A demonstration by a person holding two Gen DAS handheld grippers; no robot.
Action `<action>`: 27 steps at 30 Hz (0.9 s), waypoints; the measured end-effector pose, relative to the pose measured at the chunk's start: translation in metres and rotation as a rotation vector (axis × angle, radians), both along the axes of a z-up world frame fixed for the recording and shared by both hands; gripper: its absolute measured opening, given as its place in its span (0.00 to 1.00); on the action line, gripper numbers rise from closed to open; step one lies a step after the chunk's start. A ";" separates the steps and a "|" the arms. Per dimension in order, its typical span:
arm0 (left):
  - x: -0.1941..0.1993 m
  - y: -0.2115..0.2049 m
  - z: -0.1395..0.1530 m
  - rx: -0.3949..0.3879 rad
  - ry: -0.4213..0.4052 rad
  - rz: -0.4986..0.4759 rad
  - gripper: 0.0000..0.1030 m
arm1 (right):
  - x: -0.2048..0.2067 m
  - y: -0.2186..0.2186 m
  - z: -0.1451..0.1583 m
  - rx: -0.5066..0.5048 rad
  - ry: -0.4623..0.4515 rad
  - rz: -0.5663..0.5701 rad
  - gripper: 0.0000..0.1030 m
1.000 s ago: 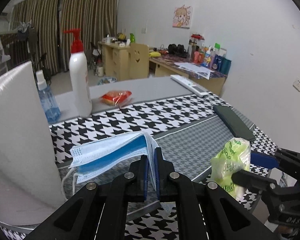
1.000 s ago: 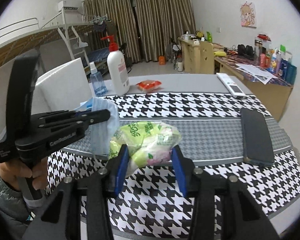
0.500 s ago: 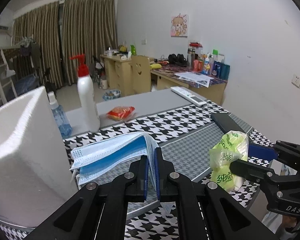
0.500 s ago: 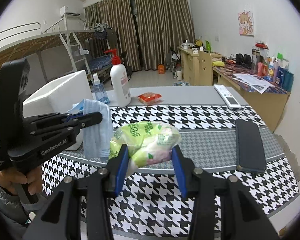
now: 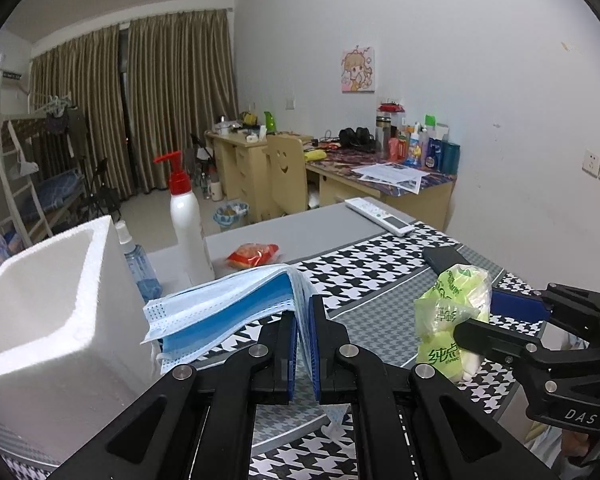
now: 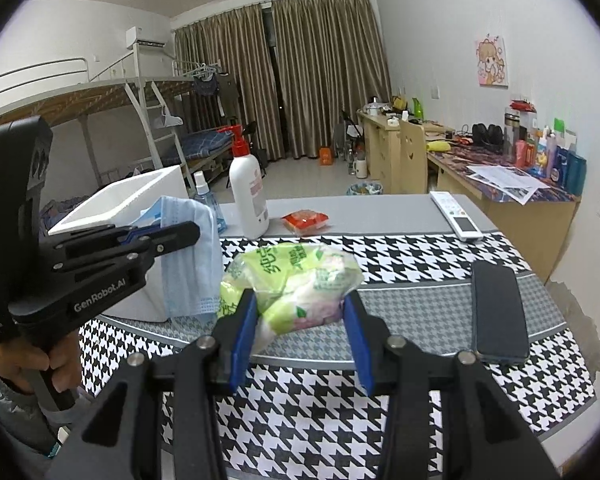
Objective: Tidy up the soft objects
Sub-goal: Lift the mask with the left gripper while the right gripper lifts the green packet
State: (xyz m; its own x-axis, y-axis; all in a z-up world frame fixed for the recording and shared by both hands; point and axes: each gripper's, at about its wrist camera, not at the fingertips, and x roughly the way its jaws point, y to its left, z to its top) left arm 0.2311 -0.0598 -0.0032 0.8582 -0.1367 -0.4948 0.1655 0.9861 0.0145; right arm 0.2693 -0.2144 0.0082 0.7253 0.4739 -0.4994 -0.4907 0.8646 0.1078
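My left gripper (image 5: 304,344) is shut on a stack of blue face masks (image 5: 224,308), which droops to the left above the table, right beside the white foam box (image 5: 48,320). From the right wrist view the masks (image 6: 188,256) hang off the left gripper (image 6: 180,236) next to the box (image 6: 120,200). My right gripper (image 6: 300,316) is shut on a green plastic tissue pack (image 6: 292,276), held above the houndstooth cloth. The left wrist view shows that pack (image 5: 452,316) at the right, pinched by the right gripper (image 5: 484,320).
A white pump bottle (image 6: 248,192), a small blue spray bottle (image 5: 136,264) and a red snack packet (image 6: 306,220) stand toward the table's far side. A white remote (image 6: 456,216) and a dark phone (image 6: 498,312) lie at the right. A hand (image 6: 24,360) grips the left tool.
Both grippers have risen with their loads. The foam box's open top now shows in the left wrist view, where earlier only its side was seen.
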 end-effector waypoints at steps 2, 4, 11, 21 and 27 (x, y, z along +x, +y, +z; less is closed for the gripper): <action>0.000 0.000 0.002 0.010 -0.005 0.004 0.06 | -0.001 0.001 0.002 0.001 -0.008 0.002 0.46; -0.001 0.000 0.005 0.010 -0.010 0.003 0.06 | -0.002 0.002 0.004 0.001 -0.017 0.005 0.46; -0.005 0.002 0.015 0.013 -0.040 0.002 0.06 | -0.003 0.006 0.014 0.015 -0.051 0.019 0.46; -0.005 0.008 0.029 0.028 -0.079 0.020 0.06 | 0.001 0.016 0.025 0.028 -0.089 0.049 0.46; -0.005 0.013 0.039 0.037 -0.105 0.041 0.06 | 0.001 0.018 0.032 0.039 -0.113 0.056 0.46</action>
